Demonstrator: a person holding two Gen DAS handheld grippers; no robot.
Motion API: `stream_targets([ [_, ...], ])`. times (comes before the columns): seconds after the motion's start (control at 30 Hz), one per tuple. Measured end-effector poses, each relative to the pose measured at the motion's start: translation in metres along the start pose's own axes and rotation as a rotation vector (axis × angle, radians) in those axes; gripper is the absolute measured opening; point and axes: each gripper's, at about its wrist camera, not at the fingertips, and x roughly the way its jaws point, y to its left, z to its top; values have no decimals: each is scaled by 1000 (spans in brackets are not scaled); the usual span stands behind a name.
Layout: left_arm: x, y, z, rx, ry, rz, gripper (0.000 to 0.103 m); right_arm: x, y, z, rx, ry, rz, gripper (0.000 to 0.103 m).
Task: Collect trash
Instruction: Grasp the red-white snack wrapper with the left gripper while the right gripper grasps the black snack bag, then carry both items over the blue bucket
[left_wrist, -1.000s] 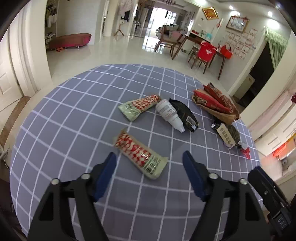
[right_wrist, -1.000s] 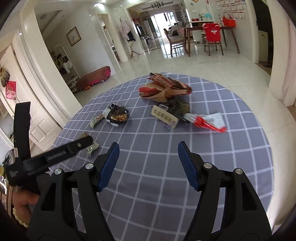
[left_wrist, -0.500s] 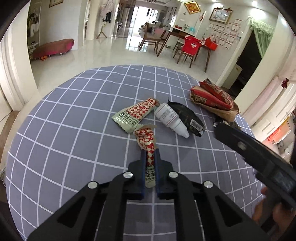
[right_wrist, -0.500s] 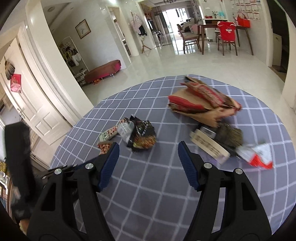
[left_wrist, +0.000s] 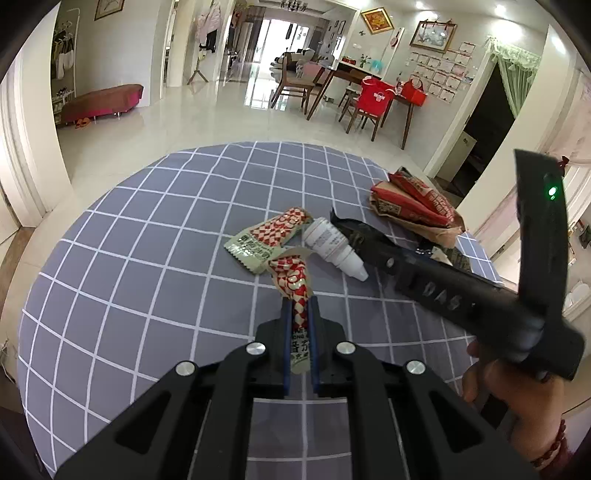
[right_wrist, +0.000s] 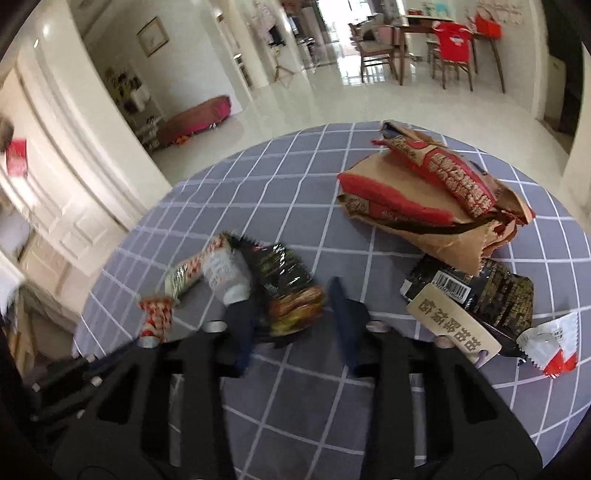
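Left gripper (left_wrist: 298, 321): lower centre of the left wrist view, blue pads pressed together on the lower end of the checkered wrapper (left_wrist: 295, 291); the wrapper's crumpled top sticks up past the fingertips.
Second checkered wrapper (left_wrist: 267, 242): centre of that view, flat on the grey grid tablecloth (left_wrist: 129, 266), its near corner just beside the held one.
White bottle (left_wrist: 332, 247): on its side right of the wrappers, cap end toward the lower right, touching the second wrapper.
Right gripper, seen from the left: a black bar crossing the right side of the left wrist view, held by the person's hand (left_wrist: 517, 391) at lower right; it hides most of the dark bag behind the bottle.
Brown paper bag with red packets (left_wrist: 413, 208): upper right of the cloth, well apart from the left gripper.
Right gripper (right_wrist: 291, 317): lower centre of the right wrist view, fingers spread apart, holding nothing; the dark snack bag (right_wrist: 288, 284) lies between and just beyond the tips.
Black barcode packet (right_wrist: 476, 291): right of centre, under a tan label.
Red-and-white sachet (right_wrist: 552, 345): right edge, near the cloth's rim.
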Motion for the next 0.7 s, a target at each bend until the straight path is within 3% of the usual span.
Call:
stream_targets([
  [0.1, -4, -6, 0, 8, -2, -2, 8, -3, 10, -6, -62, 5, -44, 27],
  [0.3, -21, -22, -3, 33, -20, -14, 8, -22, 7, -23, -38, -17, 6, 25],
  [0.53, -49, -53, -11, 77, -48, -51, 8, -85, -15, -48, 36, -85, 60, 25],
  [0.7, -73, -98, -25, 138, -66, -104, 8, -145, -40, -74, 74, -159, 66, 25],
])
